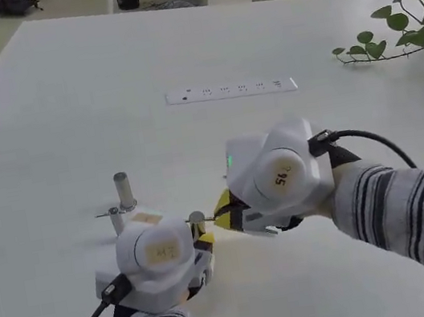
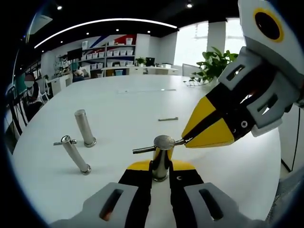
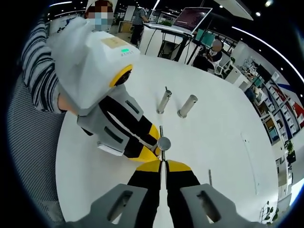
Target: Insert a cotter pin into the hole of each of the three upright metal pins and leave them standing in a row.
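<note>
A short upright metal pin [image 2: 161,159] stands on the white table between the jaws of my left gripper [image 2: 160,167], which is shut on its shaft. A thin cotter pin [image 2: 143,150] passes through the hole under its round head. My right gripper [image 3: 162,164] is shut on that cotter pin's near end, and its yellow tips [image 2: 209,128] come in from the right. In the head view both grippers meet at this pin [image 1: 197,221]. Behind it stand a bare metal pin [image 1: 124,189] and a metal pin [image 1: 116,220] with a cotter pin across its top.
A loose cotter pin [image 2: 167,118] lies on the table beyond the held pin. A white power strip [image 1: 231,90] lies mid-table, farther back. A green plant [image 1: 407,12] is at the far right. Cables trail from both grippers.
</note>
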